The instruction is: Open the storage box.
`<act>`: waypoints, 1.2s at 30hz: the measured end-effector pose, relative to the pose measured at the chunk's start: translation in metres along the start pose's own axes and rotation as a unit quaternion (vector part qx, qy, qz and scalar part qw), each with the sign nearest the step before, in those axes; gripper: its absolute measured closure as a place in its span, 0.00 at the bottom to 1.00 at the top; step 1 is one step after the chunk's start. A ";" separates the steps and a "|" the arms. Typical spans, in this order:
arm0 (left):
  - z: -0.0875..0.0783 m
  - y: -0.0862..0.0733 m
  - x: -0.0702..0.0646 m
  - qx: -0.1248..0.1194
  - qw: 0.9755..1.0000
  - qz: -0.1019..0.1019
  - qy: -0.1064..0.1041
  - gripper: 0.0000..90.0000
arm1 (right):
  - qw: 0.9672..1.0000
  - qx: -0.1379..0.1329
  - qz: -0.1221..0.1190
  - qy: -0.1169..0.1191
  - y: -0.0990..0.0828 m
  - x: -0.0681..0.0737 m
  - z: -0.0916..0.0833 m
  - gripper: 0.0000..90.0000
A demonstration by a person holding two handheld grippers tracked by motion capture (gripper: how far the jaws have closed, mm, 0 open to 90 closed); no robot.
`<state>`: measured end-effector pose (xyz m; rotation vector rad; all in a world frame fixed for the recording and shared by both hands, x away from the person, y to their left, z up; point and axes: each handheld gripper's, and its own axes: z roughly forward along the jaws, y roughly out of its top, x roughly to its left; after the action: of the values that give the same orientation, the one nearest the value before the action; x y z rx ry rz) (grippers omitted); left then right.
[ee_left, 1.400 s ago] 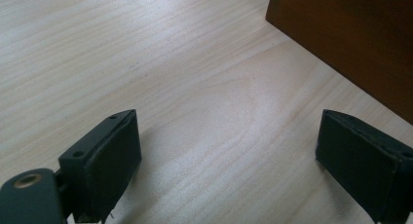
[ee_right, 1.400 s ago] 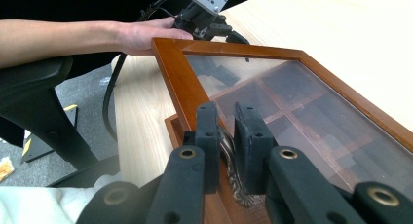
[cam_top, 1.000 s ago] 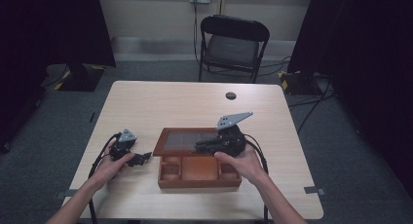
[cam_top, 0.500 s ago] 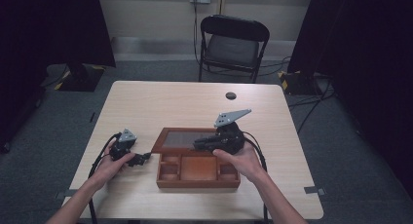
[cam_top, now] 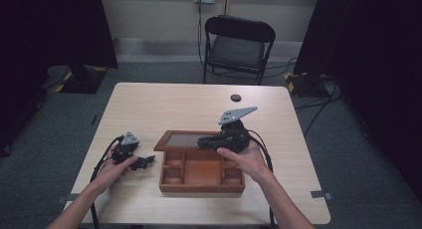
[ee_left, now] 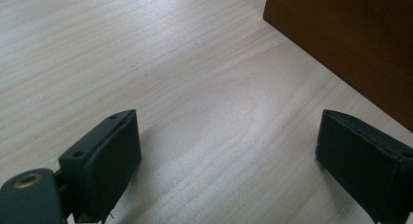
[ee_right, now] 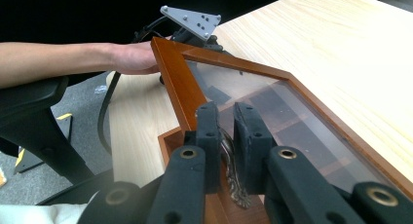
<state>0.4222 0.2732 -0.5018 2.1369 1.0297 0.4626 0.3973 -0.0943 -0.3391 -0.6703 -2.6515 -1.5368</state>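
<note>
At the table's middle, the right gripper (ee_right: 226, 136) pinches the ornate metal clasp (ee_right: 233, 177) of the brown wooden glass-lidded box (cam_top: 201, 184), lid (cam_top: 181, 140) half-raised, while the left gripper (ee_left: 234, 151) gapes empty beside it.

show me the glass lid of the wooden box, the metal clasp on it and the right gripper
glass lid (ee_right: 272, 112), right gripper view, on the glass pane
metal clasp (ee_right: 234, 185), right gripper view, on the ornate metal between the jaws
right gripper (cam_top: 211, 140), high view, at its fingertips by the lid's edge

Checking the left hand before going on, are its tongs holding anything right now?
No, the left tongs stand wide open over bare table, with nothing between them.
</note>
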 end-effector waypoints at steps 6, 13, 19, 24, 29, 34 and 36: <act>0.000 0.000 0.000 0.000 1.000 0.000 0.000 0.09 | 1.000 -0.001 0.001 -0.003 0.003 -0.001 -0.001 0.91; 0.000 0.000 0.000 0.001 1.000 0.001 -0.001 0.09 | 1.000 -0.001 -0.003 -0.003 0.005 -0.002 -0.001 0.91; 0.000 0.000 0.000 0.001 1.000 0.001 -0.001 0.09 | 1.000 -0.002 -0.001 -0.006 0.008 -0.003 -0.002 0.91; 0.000 0.000 0.000 0.001 1.000 -0.002 -0.002 0.09 | 1.000 -0.002 0.001 -0.005 0.010 -0.004 -0.002 0.91; 0.000 0.000 0.000 0.002 1.000 -0.001 -0.003 0.09 | 1.000 -0.003 0.000 -0.007 0.012 -0.004 -0.002 0.92; 0.000 0.000 0.000 0.000 1.000 -0.003 -0.003 0.09 | 1.000 -0.007 -0.001 -0.010 0.014 -0.004 -0.001 0.92; 0.000 0.000 0.000 0.001 1.000 -0.003 -0.003 0.09 | 1.000 -0.007 -0.002 -0.013 0.014 -0.004 -0.001 0.92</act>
<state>0.4221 0.2728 -0.5020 2.1348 1.0326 0.4539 0.4058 -0.0907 -0.3277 -0.6916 -2.6651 -1.5585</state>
